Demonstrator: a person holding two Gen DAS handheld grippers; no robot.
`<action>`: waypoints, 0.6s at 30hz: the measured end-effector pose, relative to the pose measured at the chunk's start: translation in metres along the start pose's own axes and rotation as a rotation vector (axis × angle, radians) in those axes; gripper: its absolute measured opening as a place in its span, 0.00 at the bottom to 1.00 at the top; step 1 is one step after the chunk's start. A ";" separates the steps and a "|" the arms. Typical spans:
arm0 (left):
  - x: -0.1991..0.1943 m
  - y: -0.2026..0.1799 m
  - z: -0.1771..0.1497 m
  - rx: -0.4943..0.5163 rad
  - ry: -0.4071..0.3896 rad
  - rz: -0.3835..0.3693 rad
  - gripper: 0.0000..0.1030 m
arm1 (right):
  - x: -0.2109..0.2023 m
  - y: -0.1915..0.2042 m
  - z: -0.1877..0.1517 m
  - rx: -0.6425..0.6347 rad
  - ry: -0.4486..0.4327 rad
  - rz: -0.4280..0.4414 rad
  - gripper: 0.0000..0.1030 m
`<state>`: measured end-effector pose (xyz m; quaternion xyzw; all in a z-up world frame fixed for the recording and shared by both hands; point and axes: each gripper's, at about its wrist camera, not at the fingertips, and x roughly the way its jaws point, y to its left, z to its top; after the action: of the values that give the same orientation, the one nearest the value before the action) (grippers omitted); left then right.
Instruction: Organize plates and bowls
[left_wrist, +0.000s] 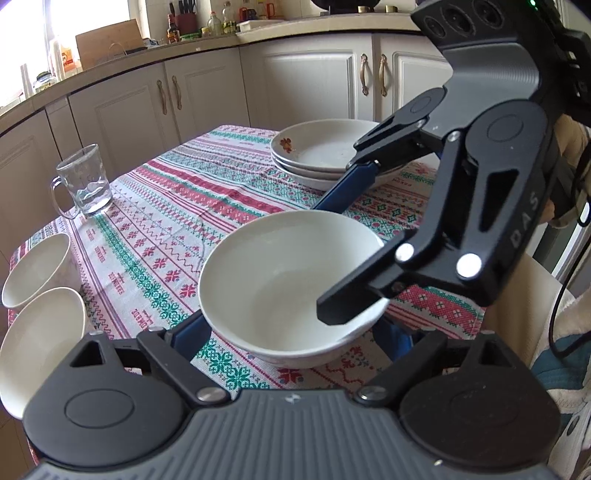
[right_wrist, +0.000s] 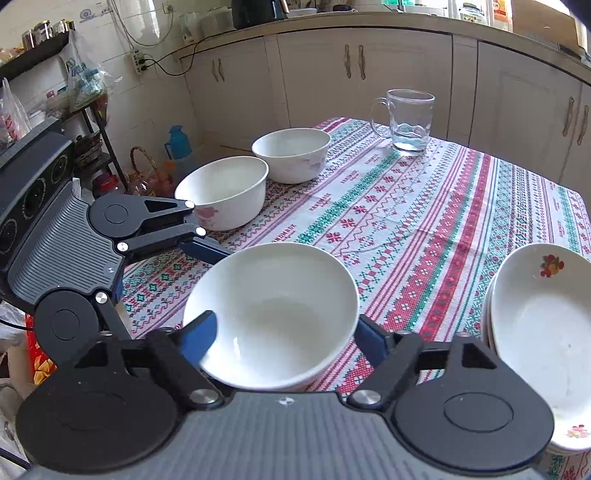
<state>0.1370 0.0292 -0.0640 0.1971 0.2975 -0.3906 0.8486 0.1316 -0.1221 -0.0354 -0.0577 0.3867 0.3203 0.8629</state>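
While both of my claws crowd one plain white glazed bowl (left_wrist: 280, 280), it sits near the front edge of the tabletop, on a woven cloth striped in red, green and white (left_wrist: 177, 206). My left claw (left_wrist: 288, 334) is spread wide, with its blue pads flanking the bowl's rounded wall, one on each side. I cannot tell if either pad presses on the wall.

My right claw (right_wrist: 284, 328) comes in from the bowl's other side and is just as widely released. Seen from the left wrist, one of its fingers lies past the far rim and the other crosses the near rim. Whether it touches the glaze is unclear.

Open cloth stretches beyond the bowl across the middle of the tabletop. At the right stands a stack of shallow white plates with small printed flowers (left_wrist: 325, 147), near the bowl but apart from it.

On the left edge are two deeper white bowls, one with a pink flower on its side (right_wrist: 225, 192) and one fainter-patterned (right_wrist: 291, 155). They sit just beside each other, close to where the cloth drops off. A clear glass mug with a handle (left_wrist: 83, 181) stands upright at the far left corner.

Cream panelled cabinet doors (left_wrist: 207, 99) close off the space behind the tabletop.
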 end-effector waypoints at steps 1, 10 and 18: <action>-0.002 0.000 0.000 -0.005 -0.005 -0.002 0.93 | -0.001 0.002 0.000 -0.006 -0.008 -0.003 0.92; -0.022 0.001 -0.011 -0.072 -0.019 0.031 0.94 | -0.011 0.014 0.009 -0.058 -0.052 -0.026 1.00; -0.047 0.014 -0.028 -0.144 -0.027 0.145 0.94 | -0.009 0.028 0.021 -0.115 -0.043 -0.041 1.00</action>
<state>0.1139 0.0798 -0.0521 0.1514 0.2985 -0.3085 0.8904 0.1236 -0.0978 -0.0108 -0.1085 0.3476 0.3253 0.8727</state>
